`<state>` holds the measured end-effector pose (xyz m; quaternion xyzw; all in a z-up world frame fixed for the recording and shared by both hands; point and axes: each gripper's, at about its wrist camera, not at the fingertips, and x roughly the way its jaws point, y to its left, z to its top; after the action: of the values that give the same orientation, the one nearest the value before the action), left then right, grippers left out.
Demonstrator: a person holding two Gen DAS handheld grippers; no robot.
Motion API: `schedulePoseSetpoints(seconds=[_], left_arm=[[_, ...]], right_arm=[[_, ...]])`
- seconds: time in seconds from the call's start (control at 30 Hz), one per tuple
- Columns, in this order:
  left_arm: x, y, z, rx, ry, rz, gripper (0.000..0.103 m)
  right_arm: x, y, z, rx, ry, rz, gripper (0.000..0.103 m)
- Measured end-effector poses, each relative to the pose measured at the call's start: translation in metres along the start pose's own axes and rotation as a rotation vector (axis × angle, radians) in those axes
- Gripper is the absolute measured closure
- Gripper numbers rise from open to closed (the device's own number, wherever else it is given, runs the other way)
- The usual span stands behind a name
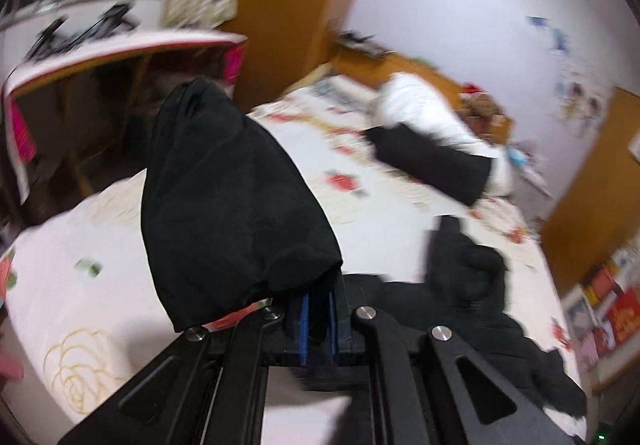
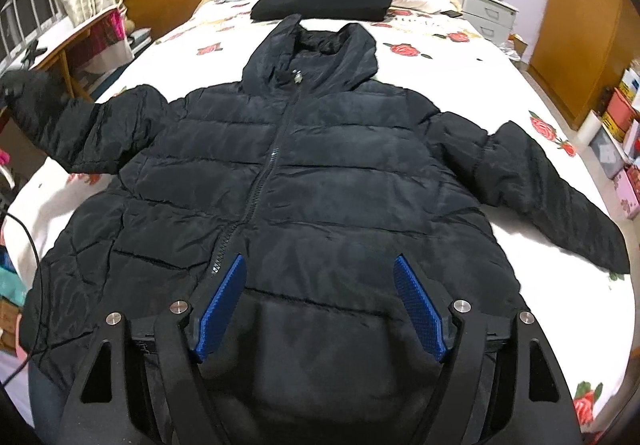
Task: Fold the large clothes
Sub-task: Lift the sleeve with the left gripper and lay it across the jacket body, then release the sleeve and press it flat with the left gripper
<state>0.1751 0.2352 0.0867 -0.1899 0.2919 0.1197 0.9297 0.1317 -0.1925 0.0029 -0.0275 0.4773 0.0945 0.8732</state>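
Your left tongs (image 1: 318,319) are clamped on the jacket's (image 2: 304,181) sleeve (image 1: 236,201), which bunches up ahead of them. Your right tongs (image 2: 318,305) stand spread apart over the jacket's hem, gripping nothing, on the bed (image 2: 460,57).

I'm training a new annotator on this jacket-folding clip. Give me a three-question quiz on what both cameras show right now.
1. True or false: the left gripper is shut on a sleeve of the black jacket.
2. The right gripper is: A) clamping the hood, B) open over the jacket's lower front, C) holding a pillow.
3. Fill in: the jacket's zip is ____.

Key: 1 true; 2 B; 3 closed. The bed carries the jacket front up, hood toward the headboard.
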Motion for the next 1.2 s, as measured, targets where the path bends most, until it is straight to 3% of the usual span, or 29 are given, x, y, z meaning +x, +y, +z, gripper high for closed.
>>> schedulePoseSetpoints(seconds=[0.2, 0.5, 0.7, 0.87, 0.97, 1.03, 1.1, 1.2], left_arm=[[-0.006, -0.098, 0.000, 0.130, 0.018, -0.165, 0.095], [0.042, -0.221, -0.057, 0.245, 0.182, -0.360, 0.096], [0.094, -0.278, -0.120, 0.315, 0.336, -0.429, 0.096], [0.134, -0.293, -0.165, 0.349, 0.432, -0.432, 0.095], [0.150, -0.295, -0.184, 0.336, 0.496, -0.455, 0.075], [0.160, -0.285, -0.191, 0.319, 0.543, -0.480, 0.047], [0.160, -0.284, -0.194, 0.310, 0.558, -0.496, 0.037], [0.151, -0.282, -0.189, 0.303, 0.565, -0.522, 0.034]], right_arm=[[-0.022, -0.029, -0.007, 0.078, -0.046, 0.014, 0.027], [-0.030, -0.075, -0.021, 0.193, -0.055, 0.034, 0.027], [-0.016, -0.096, -0.025, 0.221, -0.038, 0.006, 0.027], [0.001, -0.109, -0.028, 0.240, -0.010, -0.006, 0.027], [0.009, -0.112, -0.028, 0.244, 0.004, -0.007, 0.027], [0.014, -0.112, -0.026, 0.241, 0.010, -0.009, 0.027], [0.018, -0.111, -0.021, 0.237, 0.012, -0.007, 0.027], [0.017, -0.107, -0.014, 0.226, -0.003, -0.007, 0.027]])
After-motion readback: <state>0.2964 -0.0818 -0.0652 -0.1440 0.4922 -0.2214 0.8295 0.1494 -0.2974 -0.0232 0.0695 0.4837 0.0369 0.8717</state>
